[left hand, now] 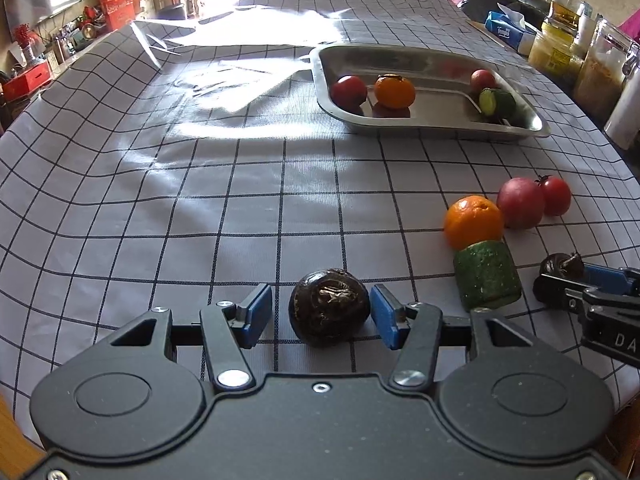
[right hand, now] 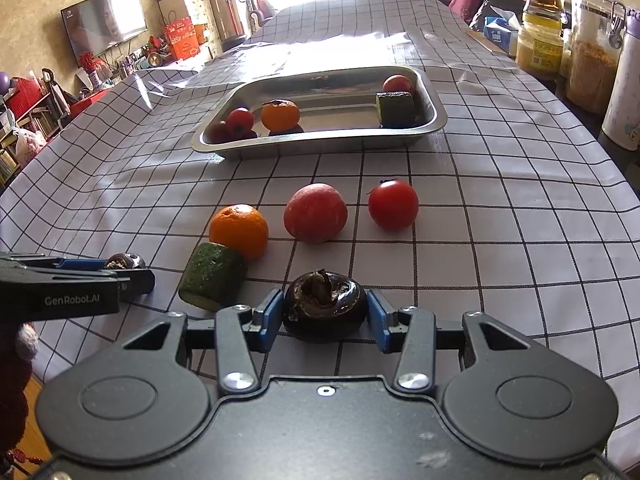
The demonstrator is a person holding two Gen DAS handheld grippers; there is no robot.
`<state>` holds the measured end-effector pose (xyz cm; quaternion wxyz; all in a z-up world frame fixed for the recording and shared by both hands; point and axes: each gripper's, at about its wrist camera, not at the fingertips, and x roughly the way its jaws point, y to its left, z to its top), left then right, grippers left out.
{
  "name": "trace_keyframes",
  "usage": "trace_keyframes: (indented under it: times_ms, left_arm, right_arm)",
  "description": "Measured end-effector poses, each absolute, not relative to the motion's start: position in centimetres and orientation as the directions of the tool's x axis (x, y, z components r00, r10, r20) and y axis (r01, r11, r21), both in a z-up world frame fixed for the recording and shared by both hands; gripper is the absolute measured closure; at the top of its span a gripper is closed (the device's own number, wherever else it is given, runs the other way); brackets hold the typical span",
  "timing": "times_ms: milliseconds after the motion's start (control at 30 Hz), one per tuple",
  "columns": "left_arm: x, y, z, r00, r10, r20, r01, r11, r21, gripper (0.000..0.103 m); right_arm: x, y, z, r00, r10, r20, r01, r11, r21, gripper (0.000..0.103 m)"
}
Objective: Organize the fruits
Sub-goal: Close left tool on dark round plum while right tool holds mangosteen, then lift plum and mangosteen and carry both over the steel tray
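Two dark water chestnuts sit at the near edge of the checked tablecloth (left hand: 240, 200), one in front of each gripper. The left chestnut (left hand: 329, 307) rests on the cloth between the blue pads of the left gripper (left hand: 322, 314), whose fingers stand spread, a gap showing on either side of it. The right chestnut (right hand: 325, 306) lies between the pads of the right gripper (right hand: 325, 312), which press against both its flanks, pinching it. In the right wrist view, a cut cucumber piece (right hand: 212, 276) lies at ten o'clock from that chestnut, touching an orange (right hand: 239, 230) just beyond it; a pinkish-red round fruit (right hand: 315, 213) stands at twelve o'clock and a tomato (right hand: 393, 205) at one o'clock, apart from each other. Farther off at twelve o'clock, the steel tray (right hand: 320, 142) holds a small tomato, a mandarin, another cucumber piece and a reddish fruit. Jars (right hand: 588, 76) and a tissue pack line the table's edge at two o'clock.
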<state>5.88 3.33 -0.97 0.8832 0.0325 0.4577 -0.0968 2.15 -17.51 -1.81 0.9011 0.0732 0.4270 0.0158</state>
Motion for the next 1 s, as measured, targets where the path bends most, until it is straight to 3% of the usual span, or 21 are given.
trace_keyframes:
  times_ms: [67,367,567,733,1000]
  left_arm:
    - [5.9,3.2,-0.9,0.562,-0.145,-0.814,0.206,0.978,-0.032,0.053]
    - [7.5,2.9,-0.2,0.506,-0.210,-0.837,0.243,0.965,-0.095,0.053]
    - [9.7,2.4,1.8,0.489,-0.277,-0.827,0.282,0.948,-0.151,0.053]
    - [12.7,1.5,4.0,0.537,-0.264,-0.801,0.271,0.953,-0.133,0.053]
    - [18.4,-0.4,6.3,0.578,-0.252,-0.776,0.246,0.961,-0.129,0.053]
  right_arm:
    - [2.2,-17.5,-1.8,0.633,0.089,-0.769,0.035,0.989,0.144,0.057]
    - [2.7,-18.0,-1.5,0.603,0.111,-0.790,0.033,0.986,0.164,0.057]
    - [4.2,-19.8,-1.0,0.540,0.196,-0.818,0.019,0.969,0.245,0.057]
    - [6.3,-21.4,0.3,0.513,0.264,-0.817,0.012,0.949,0.314,0.057]
    - [11.0,-22.8,3.8,0.598,0.206,-0.775,0.041,0.957,0.286,0.057]
